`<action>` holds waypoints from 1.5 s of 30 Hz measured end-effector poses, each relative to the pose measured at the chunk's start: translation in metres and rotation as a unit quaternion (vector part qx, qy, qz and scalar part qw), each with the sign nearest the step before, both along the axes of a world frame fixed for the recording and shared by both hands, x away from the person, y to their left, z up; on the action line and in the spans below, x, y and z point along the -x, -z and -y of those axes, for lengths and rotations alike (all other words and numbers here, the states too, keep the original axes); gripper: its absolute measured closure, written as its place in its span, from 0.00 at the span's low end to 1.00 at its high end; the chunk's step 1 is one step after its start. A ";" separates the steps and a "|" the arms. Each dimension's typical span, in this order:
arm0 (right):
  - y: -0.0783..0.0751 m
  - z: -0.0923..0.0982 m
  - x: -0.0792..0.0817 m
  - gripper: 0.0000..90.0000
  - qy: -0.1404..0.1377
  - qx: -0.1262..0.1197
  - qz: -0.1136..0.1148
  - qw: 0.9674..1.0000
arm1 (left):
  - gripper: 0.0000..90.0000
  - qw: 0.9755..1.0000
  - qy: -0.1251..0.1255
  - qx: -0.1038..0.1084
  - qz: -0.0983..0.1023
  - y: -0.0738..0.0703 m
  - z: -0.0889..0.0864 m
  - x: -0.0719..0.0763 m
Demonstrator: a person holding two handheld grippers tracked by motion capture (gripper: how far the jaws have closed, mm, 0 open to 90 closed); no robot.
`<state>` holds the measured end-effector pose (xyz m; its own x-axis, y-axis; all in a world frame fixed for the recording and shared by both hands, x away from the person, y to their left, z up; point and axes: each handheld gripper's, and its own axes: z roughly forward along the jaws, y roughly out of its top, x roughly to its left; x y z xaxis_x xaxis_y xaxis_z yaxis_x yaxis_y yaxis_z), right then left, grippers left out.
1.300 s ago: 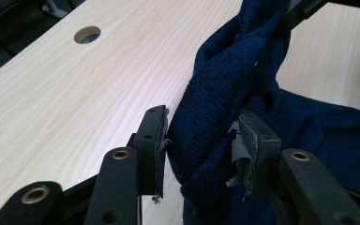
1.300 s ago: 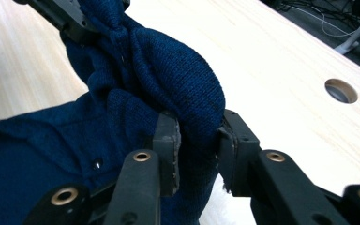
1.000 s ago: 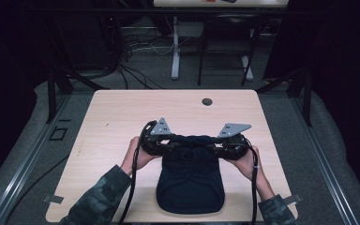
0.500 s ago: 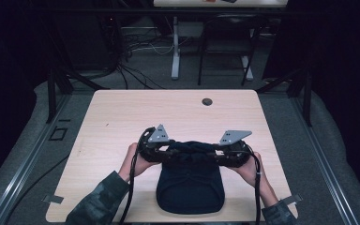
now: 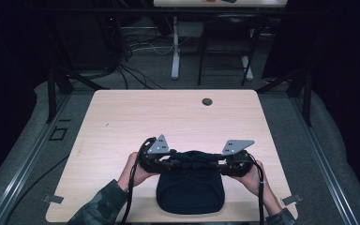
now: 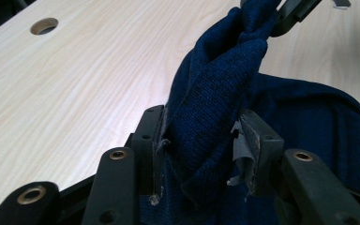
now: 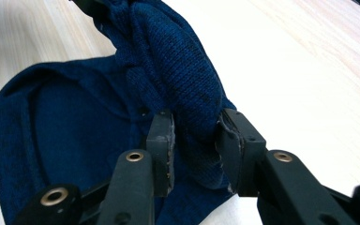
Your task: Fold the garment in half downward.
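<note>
Lab: rig frame [image 5: 56, 84], floor cables [image 5: 136, 47]

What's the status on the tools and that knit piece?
Left tool and right tool both clamped on bunched edge of dark blue knit garment. Rest lies on the table. Nothing in the way.

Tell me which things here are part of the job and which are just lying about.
Part of the job:
- dark blue knitted garment, bunched upper edge lifted, the rest on the table
- left gripper, jaws clamped on that edge
- right gripper, likewise

Just there:
- pale wooden table
- round cable hole
</note>
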<state>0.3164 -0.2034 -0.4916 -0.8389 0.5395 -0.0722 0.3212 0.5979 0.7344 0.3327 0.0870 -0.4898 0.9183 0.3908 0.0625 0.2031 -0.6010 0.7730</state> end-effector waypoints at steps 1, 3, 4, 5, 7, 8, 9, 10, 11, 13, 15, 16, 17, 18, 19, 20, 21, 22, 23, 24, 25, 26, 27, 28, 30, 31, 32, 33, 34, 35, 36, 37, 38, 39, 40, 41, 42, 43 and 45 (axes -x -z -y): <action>0.001 0.000 0.002 0.74 -0.002 0.003 0.000 1.000 | 0.64 1.000 0.002 0.001 -0.001 0.002 0.000 0.002; 0.004 0.001 0.007 0.74 -0.003 0.004 -0.003 1.000 | 0.64 1.000 0.007 0.001 -0.004 0.006 0.001 0.008; 0.005 0.001 0.009 0.74 -0.003 0.003 -0.005 1.000 | 0.64 1.000 0.010 0.000 -0.006 0.007 0.001 0.010; 0.007 0.001 0.011 0.74 -0.003 0.002 -0.007 1.000 | 0.64 1.000 0.010 0.003 -0.009 0.009 0.001 0.011; 0.011 0.001 0.014 0.73 -0.004 0.006 -0.010 1.000 | 0.64 1.000 0.015 0.005 -0.011 0.013 0.001 0.014; 0.012 0.002 0.016 0.73 -0.005 0.012 -0.013 1.000 | 0.64 1.000 0.019 0.008 -0.013 0.015 0.001 0.015; 0.014 0.001 0.018 0.73 -0.005 0.013 -0.015 1.000 | 0.64 1.000 0.022 0.011 -0.017 0.018 0.001 0.016; 0.015 0.002 0.019 0.73 -0.006 0.015 -0.016 1.000 | 0.64 0.999 0.023 0.011 -0.019 0.020 0.000 0.018; 0.017 0.002 0.021 0.72 -0.006 0.015 -0.018 1.000 | 0.64 0.999 0.026 0.009 -0.023 0.023 0.000 0.019; 0.020 0.001 0.024 0.72 -0.007 0.018 -0.025 1.000 | 0.63 0.999 0.027 0.011 -0.025 0.025 0.000 0.020; 0.022 0.001 0.025 0.72 -0.007 0.019 -0.026 0.999 | 0.63 0.999 0.032 0.006 -0.034 0.028 -0.001 0.022; 0.024 0.000 0.027 0.72 -0.008 0.021 -0.029 0.999 | 0.63 0.999 0.031 0.006 -0.037 0.031 0.000 0.023; 0.026 0.000 0.028 0.72 -0.010 0.025 -0.030 0.999 | 0.63 0.999 0.032 0.003 -0.040 0.033 -0.001 0.024; 0.027 -0.001 0.030 0.72 -0.010 0.028 -0.034 0.999 | 0.63 0.998 0.032 0.003 -0.044 0.034 -0.001 0.025; 0.032 -0.002 0.032 0.72 -0.011 0.030 -0.039 0.999 | 0.63 0.998 0.030 0.007 -0.049 0.038 -0.001 0.027; 0.032 -0.002 0.032 0.72 -0.011 0.030 -0.039 0.999 | 0.63 0.998 0.030 0.007 -0.049 0.038 -0.001 0.027; 0.034 -0.002 0.033 0.72 -0.014 0.029 -0.043 0.999 | 0.63 0.998 0.031 0.008 -0.052 0.040 -0.001 0.028; 0.036 -0.002 0.034 0.72 -0.015 0.030 -0.045 0.998 | 0.63 0.998 0.032 0.008 -0.053 0.042 -0.002 0.030; 0.037 -0.002 0.035 0.72 -0.015 0.035 -0.047 0.998 | 0.63 0.998 0.030 0.009 -0.054 0.043 -0.002 0.031; 0.039 -0.002 0.036 0.72 -0.013 0.031 -0.049 0.998 | 0.63 0.998 0.030 0.010 -0.058 0.045 -0.002 0.032; 0.040 -0.002 0.037 0.72 -0.016 0.034 -0.053 0.998 | 0.62 0.998 0.029 0.011 -0.060 0.047 -0.002 0.033; 0.041 -0.002 0.038 0.72 -0.016 0.035 -0.051 0.998 | 0.62 0.998 0.029 0.009 -0.060 0.049 -0.003 0.035; 0.042 -0.002 0.039 0.72 -0.013 0.032 -0.053 0.998 | 0.62 0.998 0.030 0.008 -0.062 0.050 -0.003 0.036; 0.043 -0.002 0.040 0.72 -0.015 0.034 -0.054 0.998 | 0.62 0.998 0.031 0.007 -0.063 0.051 -0.003 0.037; 0.047 -0.003 0.043 0.71 -0.016 0.036 -0.055 0.998 | 0.61 0.997 0.032 0.006 -0.069 0.055 -0.004 0.039; 0.047 -0.003 0.043 0.71 -0.016 0.036 -0.055 0.998 | 0.61 0.997 0.032 0.006 -0.069 0.055 -0.004 0.039; 0.048 -0.003 0.044 0.71 -0.015 0.034 -0.058 0.998 | 0.61 0.997 0.030 0.009 -0.074 0.058 -0.005 0.041; 0.049 -0.003 0.045 0.71 -0.018 0.038 -0.060 0.997 | 0.60 0.997 0.030 0.009 -0.074 0.058 -0.005 0.041; 0.049 -0.003 0.046 0.71 -0.016 0.038 -0.059 0.997 | 0.60 0.997 0.029 0.010 -0.077 0.060 -0.006 0.043; 0.049 -0.003 0.046 0.71 -0.016 0.038 -0.059 0.997 | 0.59 0.997 0.029 0.010 -0.077 0.060 -0.006 0.043; 0.050 -0.003 0.048 0.70 -0.017 0.044 -0.057 0.997 | 0.59 0.996 0.028 0.012 -0.080 0.062 -0.008 0.044; 0.050 -0.003 0.048 0.70 -0.017 0.044 -0.057 0.997 | 0.59 0.996 0.028 0.012 -0.080 0.062 -0.008 0.044; 0.051 -0.004 0.051 0.68 -0.017 0.047 -0.055 0.997 | 0.58 0.996 0.025 0.012 -0.082 0.063 -0.010 0.047; 0.050 -0.004 0.052 0.68 -0.020 0.051 -0.057 0.997 | 0.58 0.996 0.025 0.012 -0.082 0.063 -0.010 0.047; 0.051 -0.004 0.053 0.68 -0.019 0.050 -0.055 0.997 | 0.58 0.996 0.025 0.011 -0.083 0.064 -0.011 0.049; 0.051 -0.004 0.054 0.68 -0.020 0.051 -0.056 0.997 | 0.58 0.996 0.025 0.011 -0.083 0.064 -0.011 0.049; 0.051 -0.004 0.054 0.68 -0.020 0.051 -0.056 0.997 | 0.58 0.996 0.023 0.012 -0.085 0.065 -0.012 0.051; 0.052 -0.004 0.055 0.68 -0.019 0.046 -0.056 0.997 | 0.58 0.996 0.024 0.011 -0.084 0.066 -0.013 0.051; 0.053 -0.004 0.056 0.68 -0.020 0.051 -0.056 0.997 | 0.58 0.996 0.022 0.012 -0.086 0.068 -0.014 0.053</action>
<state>0.2599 -0.1998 -0.5443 -0.8655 0.5000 -0.0285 0.3727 0.6811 0.6302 0.2802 0.1005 -0.5576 0.9310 0.3491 -0.1063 0.3077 -0.5945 0.7429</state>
